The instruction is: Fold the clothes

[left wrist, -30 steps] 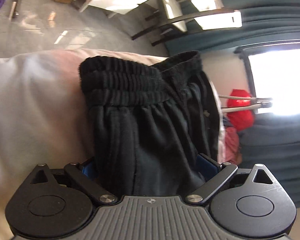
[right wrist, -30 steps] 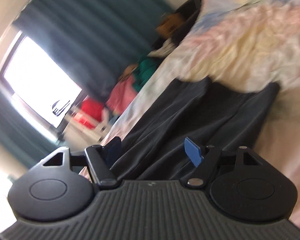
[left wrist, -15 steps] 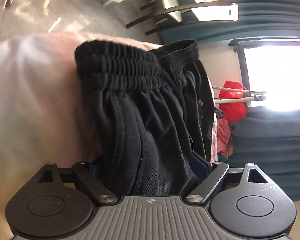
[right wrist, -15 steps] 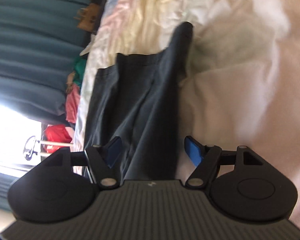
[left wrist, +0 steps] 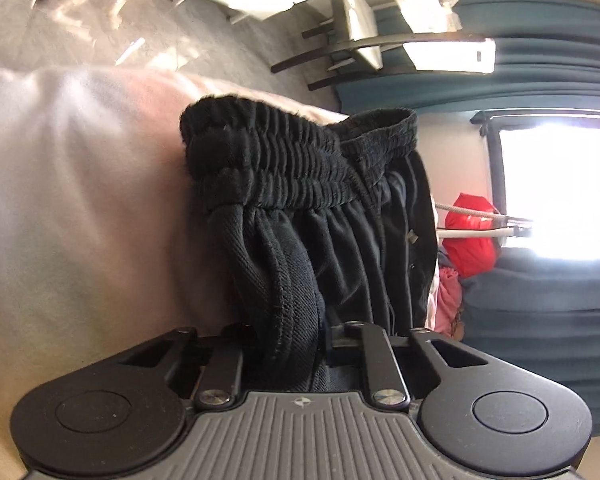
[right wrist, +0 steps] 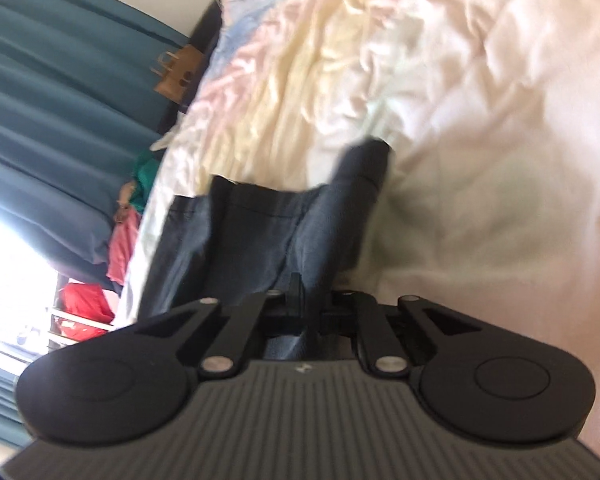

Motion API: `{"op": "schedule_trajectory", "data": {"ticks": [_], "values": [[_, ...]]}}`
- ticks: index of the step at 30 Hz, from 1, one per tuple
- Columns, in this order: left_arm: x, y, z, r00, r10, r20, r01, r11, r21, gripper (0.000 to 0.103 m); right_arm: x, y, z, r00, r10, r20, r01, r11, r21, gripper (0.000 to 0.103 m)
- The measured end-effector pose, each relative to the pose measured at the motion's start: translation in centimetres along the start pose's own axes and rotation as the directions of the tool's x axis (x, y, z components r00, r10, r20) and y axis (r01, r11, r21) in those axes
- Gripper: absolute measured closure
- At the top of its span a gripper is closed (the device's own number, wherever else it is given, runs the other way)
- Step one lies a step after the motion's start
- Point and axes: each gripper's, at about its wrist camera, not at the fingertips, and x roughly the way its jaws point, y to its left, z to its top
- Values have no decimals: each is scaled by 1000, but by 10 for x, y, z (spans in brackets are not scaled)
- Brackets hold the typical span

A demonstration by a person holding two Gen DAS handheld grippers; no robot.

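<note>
Black shorts [left wrist: 300,216] with a ribbed elastic waistband lie on a pale bedsheet [left wrist: 72,200]. My left gripper [left wrist: 288,336] is shut on a thick fold of the shorts' side seam just below the waistband. In the right wrist view the leg end of the shorts [right wrist: 284,224] stretches away over the bed [right wrist: 480,140]. My right gripper [right wrist: 304,300] is shut on a ridge of that dark fabric. The fingertips of both grippers are hidden in the cloth.
The bed edge drops to a grey floor [left wrist: 100,40] with a desk and chair [left wrist: 360,32] beyond. Teal curtains [right wrist: 60,100], a bright window [left wrist: 560,188], a red bag [left wrist: 472,236] and pink clothes [right wrist: 122,248] lie past the bed.
Both grippers were open around the shorts and have closed on the fabric. The right gripper swung round and moved in over the leg end.
</note>
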Motion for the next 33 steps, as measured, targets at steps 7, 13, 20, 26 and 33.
{"op": "schedule_trajectory", "data": {"ticks": [7,13,20,26,33], "values": [[-49,-44,-9,979,-139,152,102,967,233,95,-41,23,10,991,63,117,-55,996,-69,96],[-32,-91,1,978,-158,137,125,967,223,96,-39,67,31,988,103,117,-88,988,-123,96],[72,-219,33,973,-162,165,105,946,308,96,32,190,50,984,134,120,-102,966,-239,96],[209,-309,57,980,-102,169,33,928,371,95,147,273,36,976,26,215,57,927,-371,96],[358,-323,74,986,86,146,-138,907,398,95,268,275,4,974,-117,194,192,880,-434,96]]}}
